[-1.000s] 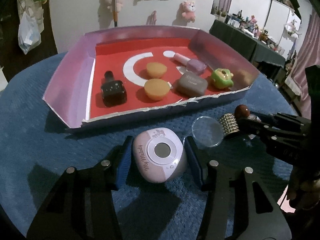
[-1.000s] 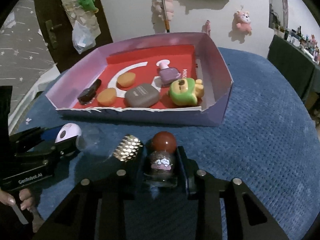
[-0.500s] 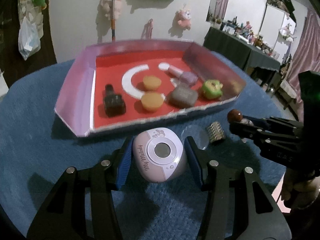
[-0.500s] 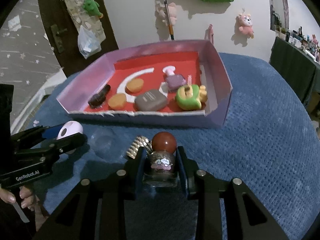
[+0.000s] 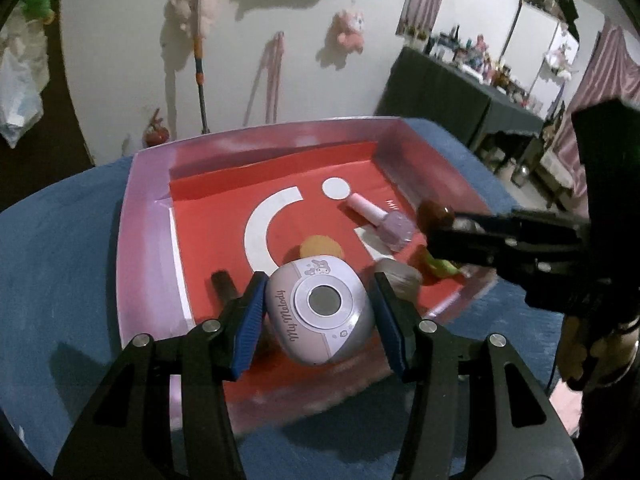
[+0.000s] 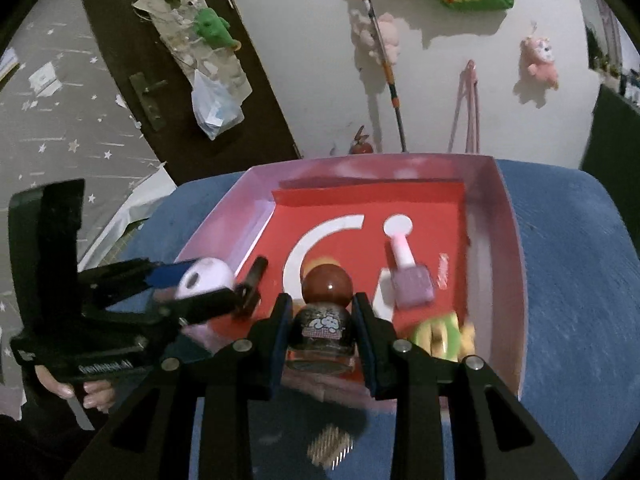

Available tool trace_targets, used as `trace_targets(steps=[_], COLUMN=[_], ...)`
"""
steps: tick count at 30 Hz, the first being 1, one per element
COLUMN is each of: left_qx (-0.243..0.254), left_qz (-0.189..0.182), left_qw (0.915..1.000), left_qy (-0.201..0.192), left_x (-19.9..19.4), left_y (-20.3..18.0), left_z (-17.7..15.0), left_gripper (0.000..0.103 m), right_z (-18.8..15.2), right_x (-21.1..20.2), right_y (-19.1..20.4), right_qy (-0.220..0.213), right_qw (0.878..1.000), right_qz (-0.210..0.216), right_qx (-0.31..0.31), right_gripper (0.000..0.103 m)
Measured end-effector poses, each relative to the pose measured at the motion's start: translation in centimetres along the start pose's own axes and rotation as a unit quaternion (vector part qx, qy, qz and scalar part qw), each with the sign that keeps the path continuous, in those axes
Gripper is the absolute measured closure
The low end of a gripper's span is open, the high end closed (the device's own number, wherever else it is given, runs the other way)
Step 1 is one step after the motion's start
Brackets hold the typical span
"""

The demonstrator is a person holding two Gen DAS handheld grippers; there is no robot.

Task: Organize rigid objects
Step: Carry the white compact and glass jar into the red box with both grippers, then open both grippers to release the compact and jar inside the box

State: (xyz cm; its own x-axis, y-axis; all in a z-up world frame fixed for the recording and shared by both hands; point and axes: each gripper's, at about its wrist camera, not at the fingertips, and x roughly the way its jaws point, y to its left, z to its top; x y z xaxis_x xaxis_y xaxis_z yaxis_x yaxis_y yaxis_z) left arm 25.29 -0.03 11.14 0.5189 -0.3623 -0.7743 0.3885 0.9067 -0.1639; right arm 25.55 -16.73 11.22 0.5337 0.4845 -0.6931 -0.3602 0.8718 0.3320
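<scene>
L gripper (image 5: 320,312): clamped on lilac My Melody case (image 5: 322,314), pads on both sides; case off the cloth, now hanging over tray (image 5: 140,248) front-left floor. A sec ago it sat on the blue cloth, short of the rim.
R gripper (image 6: 322,332): clamped on small bottle w/ brown ball cap (image 6: 322,320); also carried fwd, now above tray's near wall.
Tray contents: pink polish bottle (image 6: 410,280), green toy (image 6: 436,334), orange puff (image 5: 320,246), dark bottle (image 6: 252,284); unmoved.
Left behind: studded gold piece (image 6: 330,446) on cloth.
Meaning: both picks done, transport nearly over; prob. next = lower + release into free red floor.
</scene>
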Motion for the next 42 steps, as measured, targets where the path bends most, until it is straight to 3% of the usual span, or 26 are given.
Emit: trace_targets(steps=[7, 14, 22, 42], left_qx=[-0.004, 0.009, 0.005, 0.017], left_qz=[-0.006, 0.003, 0.016, 0.044], left_qw=[0.9984, 0.996, 0.994, 0.9908], left_qy=[0.057, 0.089, 0.108, 0.127], left_x=[4.7, 7.3, 8.3, 9.5], left_y=[2.5, 3.1, 3.2, 2.9], left_z=[2.1, 2.9, 3.7, 3.9], left_gripper=[0.054, 0.054, 0.053, 0.053], right_z=[4.2, 6.0, 6.8, 7.3], right_x=[6.4, 10.8, 13.1, 14.7], right_y=[-1.2, -1.5, -1.5, -2.0], right_qy=[0.062, 0.11, 0.141, 0.164], right_qw=[0.998, 0.993, 0.987, 0.983], right_qz=[-0.002, -0.02, -0.051, -0.052], right_qx=[-0.009, -0.032, -0.05, -0.058], right_gripper=[0.07, 0.07, 0.07, 0.07])
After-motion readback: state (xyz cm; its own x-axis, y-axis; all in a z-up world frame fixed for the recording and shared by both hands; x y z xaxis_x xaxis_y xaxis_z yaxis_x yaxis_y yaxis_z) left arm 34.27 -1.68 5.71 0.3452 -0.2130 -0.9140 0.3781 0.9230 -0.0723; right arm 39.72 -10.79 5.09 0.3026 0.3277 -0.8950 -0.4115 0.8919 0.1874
